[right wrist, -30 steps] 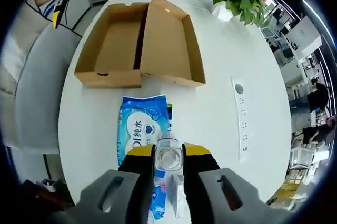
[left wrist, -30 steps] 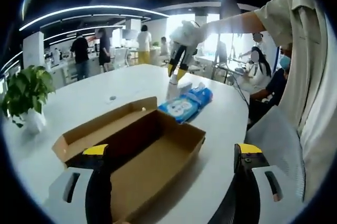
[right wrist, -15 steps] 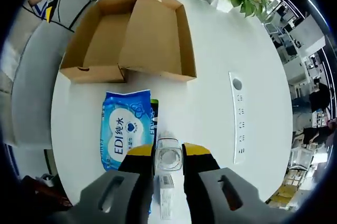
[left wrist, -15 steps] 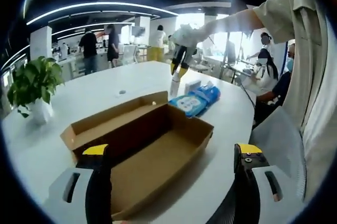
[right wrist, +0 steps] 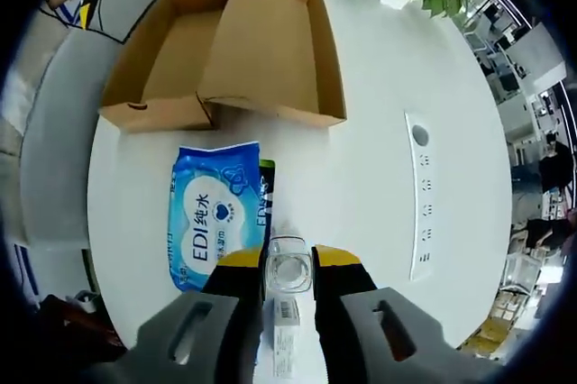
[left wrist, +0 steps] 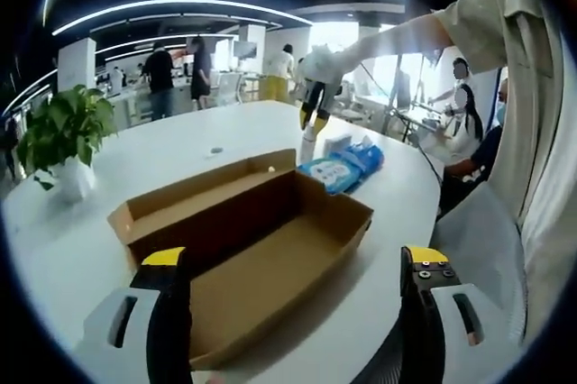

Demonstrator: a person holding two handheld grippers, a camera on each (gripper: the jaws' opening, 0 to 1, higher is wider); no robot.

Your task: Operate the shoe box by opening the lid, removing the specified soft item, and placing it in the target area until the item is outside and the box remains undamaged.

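The brown cardboard shoe box [left wrist: 270, 258] lies open and looks empty, its lid [left wrist: 194, 193] folded flat behind it. My left gripper [left wrist: 293, 258] hovers over the box's near end, jaws wide apart and holding nothing. My right gripper [right wrist: 288, 256] is shut on a small clear-capped bottle [right wrist: 288, 274], above the table. To its left lies a blue wet-wipes pack [right wrist: 215, 217], outside the box [right wrist: 225, 41]. From the left gripper view, the right gripper [left wrist: 313, 115] holds the bottle [left wrist: 309, 145] upright beside the wipes pack [left wrist: 341, 168].
A potted plant [left wrist: 59, 132] stands at the far left of the white round table [left wrist: 117, 177]. A white power strip [right wrist: 421, 195] lies on the table. A small white carton [right wrist: 286, 339] and a dark flat item [right wrist: 267, 199] sit by the wipes. A person's arm and shirt [left wrist: 532, 132] fill the right; other people stand behind.
The right gripper, still holding the bottle, has shifted from over the wipes pack to beside it. The left gripper view has drifted slightly; its jaws stay apart.
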